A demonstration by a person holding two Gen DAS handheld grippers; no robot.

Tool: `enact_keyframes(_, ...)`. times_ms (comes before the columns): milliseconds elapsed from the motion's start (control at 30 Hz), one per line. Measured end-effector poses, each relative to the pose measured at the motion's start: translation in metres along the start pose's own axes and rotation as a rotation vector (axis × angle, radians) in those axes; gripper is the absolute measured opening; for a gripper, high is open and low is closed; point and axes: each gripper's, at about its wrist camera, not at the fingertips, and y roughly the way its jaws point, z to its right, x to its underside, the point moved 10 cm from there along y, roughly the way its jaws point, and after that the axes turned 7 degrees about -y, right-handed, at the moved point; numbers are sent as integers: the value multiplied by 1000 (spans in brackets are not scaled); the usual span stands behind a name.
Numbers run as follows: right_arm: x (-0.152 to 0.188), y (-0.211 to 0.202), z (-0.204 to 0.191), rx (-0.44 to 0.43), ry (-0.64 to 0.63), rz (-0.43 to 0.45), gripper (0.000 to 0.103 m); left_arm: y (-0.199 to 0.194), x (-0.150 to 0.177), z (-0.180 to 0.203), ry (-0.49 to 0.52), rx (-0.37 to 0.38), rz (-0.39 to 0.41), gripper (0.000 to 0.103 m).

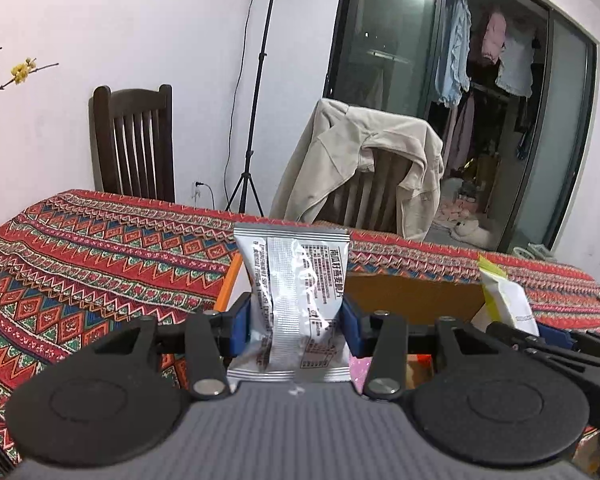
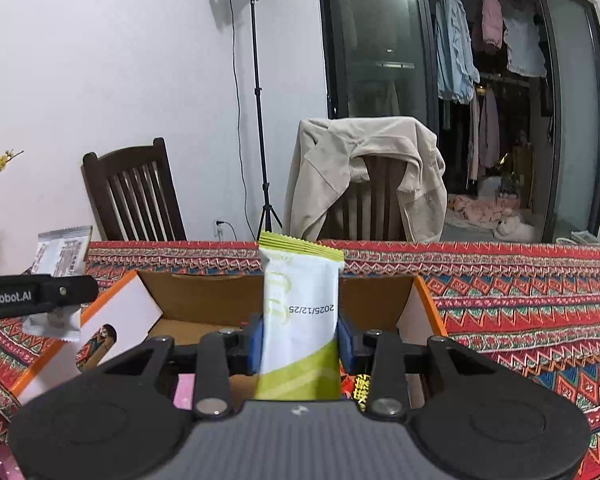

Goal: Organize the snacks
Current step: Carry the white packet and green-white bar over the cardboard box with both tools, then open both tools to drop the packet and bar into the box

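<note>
My left gripper [image 1: 296, 322] is shut on a silver snack packet [image 1: 296, 276], held upright above the open cardboard box [image 1: 412, 294]. My right gripper [image 2: 300, 338] is shut on a white and green snack packet [image 2: 300, 320], also upright, over the same box [image 2: 204, 300], which has orange edges and an open white flap [image 2: 116, 320]. The silver packet [image 2: 62, 254] and the left gripper show at the left of the right wrist view. The white and green packet [image 1: 506, 300] shows at the right of the left wrist view. Pink and yellow packets lie in the box under the grippers.
The box stands on a table with a red patterned cloth [image 2: 540, 300]. Behind the table are a dark wooden chair [image 2: 136, 196], a chair draped with a beige jacket [image 2: 364, 176], a light stand [image 2: 256, 100] and a glass door.
</note>
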Motion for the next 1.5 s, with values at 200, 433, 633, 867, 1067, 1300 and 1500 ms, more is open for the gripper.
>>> enact_keyframes(200,7,4,-1,-3,-6,-39,40,8,11,2,26,-2,-25,48)
enact_keyframes(433,7,1,2,-1,2,-46,102,-4,7,6,45,-17,44,103)
enact_keyframes(633,10,4,3,8,9,-71,103,-6,7,2,24,-45,49,103)
enact_keyframes(867,7,-3,1,2,8,-63,103,-12,4,4,10,-40,48,103)
enact_keyframes(1067,-3,-23,1,3,1,-32,103,-36,-8,8,7,-20,79,103)
enact_keyframes(1300,-8,-54,6,13,-23,-7,103,-70,-19,6,9,-12,100,103)
enact_keyframes(1500,0,-86,15,9,-35,1,103,-96,-13,4,20,-12,101,103)
